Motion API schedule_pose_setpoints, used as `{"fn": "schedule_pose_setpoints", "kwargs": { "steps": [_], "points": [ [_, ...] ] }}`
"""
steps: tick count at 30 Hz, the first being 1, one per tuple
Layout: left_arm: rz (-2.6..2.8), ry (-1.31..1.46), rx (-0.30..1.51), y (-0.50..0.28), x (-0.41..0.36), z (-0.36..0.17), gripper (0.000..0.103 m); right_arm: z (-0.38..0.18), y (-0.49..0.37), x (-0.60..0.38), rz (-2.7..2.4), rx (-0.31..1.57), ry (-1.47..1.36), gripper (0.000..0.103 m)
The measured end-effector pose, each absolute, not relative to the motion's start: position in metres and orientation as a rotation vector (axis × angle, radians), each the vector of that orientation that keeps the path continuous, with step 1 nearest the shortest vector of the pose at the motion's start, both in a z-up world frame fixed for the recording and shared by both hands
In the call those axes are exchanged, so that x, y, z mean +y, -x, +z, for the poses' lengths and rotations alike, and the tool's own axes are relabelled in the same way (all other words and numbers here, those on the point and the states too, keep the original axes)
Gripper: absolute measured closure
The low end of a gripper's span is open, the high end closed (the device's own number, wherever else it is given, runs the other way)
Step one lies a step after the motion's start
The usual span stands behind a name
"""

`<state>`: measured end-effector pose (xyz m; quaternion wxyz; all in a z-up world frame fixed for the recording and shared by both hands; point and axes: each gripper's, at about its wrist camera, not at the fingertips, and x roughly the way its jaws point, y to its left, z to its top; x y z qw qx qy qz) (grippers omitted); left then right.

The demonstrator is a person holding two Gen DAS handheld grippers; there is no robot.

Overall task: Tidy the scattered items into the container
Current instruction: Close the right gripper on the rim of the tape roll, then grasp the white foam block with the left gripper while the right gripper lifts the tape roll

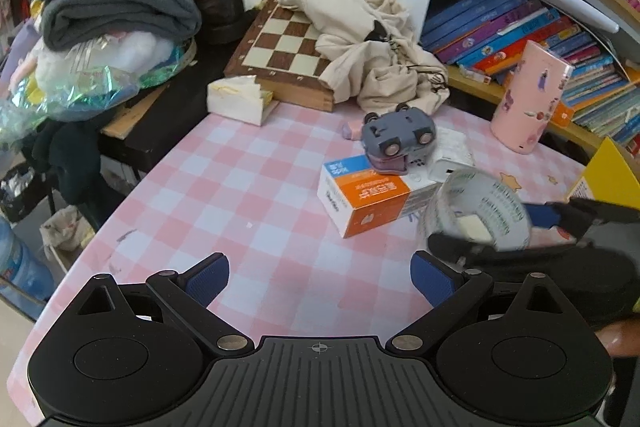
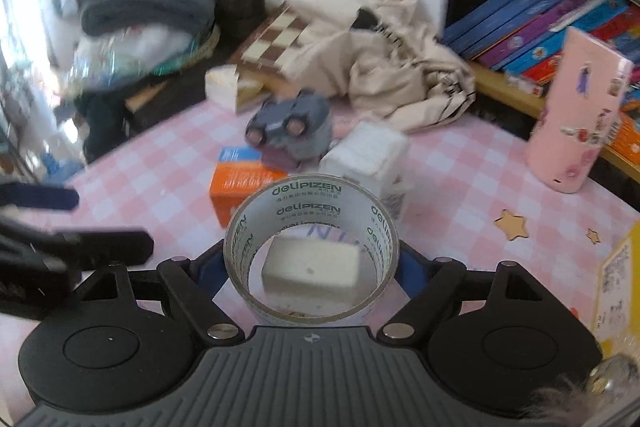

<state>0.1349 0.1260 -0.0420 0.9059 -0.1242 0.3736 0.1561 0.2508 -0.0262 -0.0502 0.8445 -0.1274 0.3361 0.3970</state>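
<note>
Carrying the tape (image 2: 311,247) clamped by its outer sides in the right gripper (image 2: 310,267), above the table (image 2: 460,179), calls for a level hold until the container, not clearly visible, is reached. The left gripper (image 1: 320,279) hangs released.

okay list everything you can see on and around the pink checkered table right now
tape roll: 1, clear with green print, between right gripper's fingers
eraser block: 1, cream, seen through roll
box: 1, orange-white-blue, table centre
toy car: 1, grey-blue, overturned on box
white box: 1, right of car
tube: 1, pink, stickered, table's right
chessboard: 1, brown-cream, behind table
cloth bag: 1, beige, on chessboard
left gripper: open, empty
right gripper: gripping tape roll
</note>
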Motion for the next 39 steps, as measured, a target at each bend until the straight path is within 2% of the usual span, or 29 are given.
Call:
{"fn": "schedule_pose_setpoints", "kwargs": {
  "steps": [7,12,17,27,29,33,39],
  "points": [
    [0.23,0.206,0.761,-0.14,0.111,-0.044,0.004,-0.031,-0.248,-0.053,0.747,0.707,0.188,0.021],
    [0.172,0.072,0.774,-0.151,0.095,-0.055,0.007,-0.022,-0.24,-0.076,0.667,0.687,0.182,0.021],
    [0.096,0.012,0.779,-0.167,0.085,-0.068,0.028,-0.008,-0.234,-0.095,0.617,0.648,0.143,0.021],
    [-0.031,-0.044,0.788,-0.205,0.062,-0.085,0.03,-0.006,-0.23,-0.112,0.59,0.679,0.116,0.021],
    [-0.038,-0.058,0.795,-0.211,0.059,-0.088,0.034,-0.007,-0.23,-0.114,0.586,0.688,0.11,0.021],
    [-0.033,-0.03,0.81,-0.218,0.059,-0.091,0.036,-0.006,-0.23,-0.116,0.588,0.69,0.106,0.021],
    [-0.069,-0.014,0.815,-0.219,0.057,-0.095,0.052,-0.005,-0.228,-0.115,0.593,0.692,0.104,0.021]
  ]
}}
